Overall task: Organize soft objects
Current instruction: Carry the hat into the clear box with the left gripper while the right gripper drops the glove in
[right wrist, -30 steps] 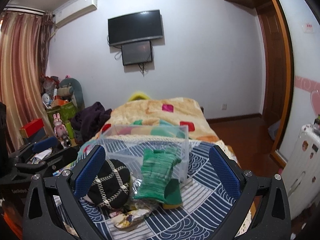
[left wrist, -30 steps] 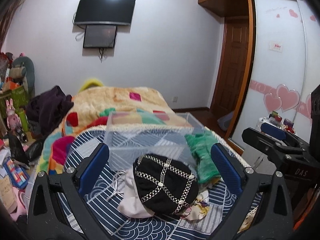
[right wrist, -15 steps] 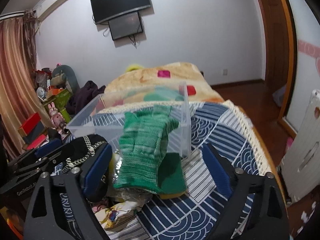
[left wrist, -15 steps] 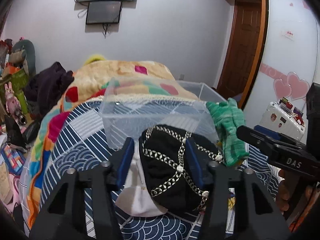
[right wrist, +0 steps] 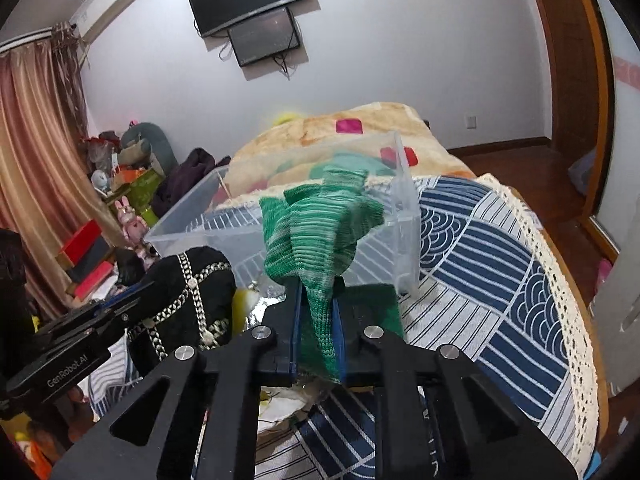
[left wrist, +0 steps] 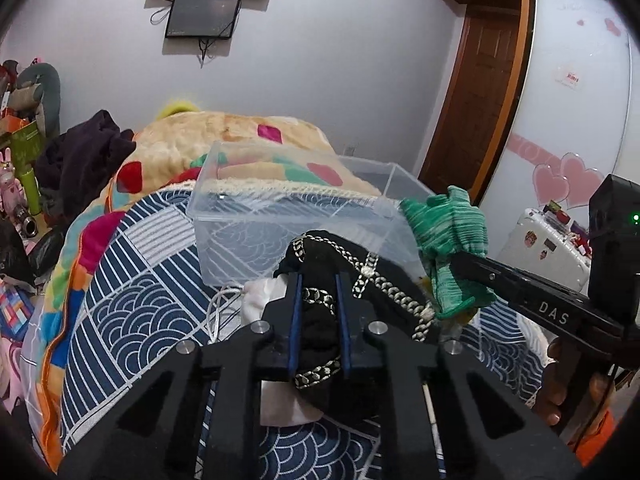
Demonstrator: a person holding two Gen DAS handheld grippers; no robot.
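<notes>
black hat [left wrist: 320, 312] pinched in left jaws | green glove [right wrist: 316, 240] in right jaws

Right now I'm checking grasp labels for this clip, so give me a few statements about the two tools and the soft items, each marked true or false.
1. The left tool is shut on the black chain-trimmed hat. True.
2. The right tool is open and holds nothing. False: it is shut on the green knit glove.
3. The clear plastic box already holds the hat. False: the hat is in front of it.
4. The box sits on the blue patterned bedspread. True.
</notes>
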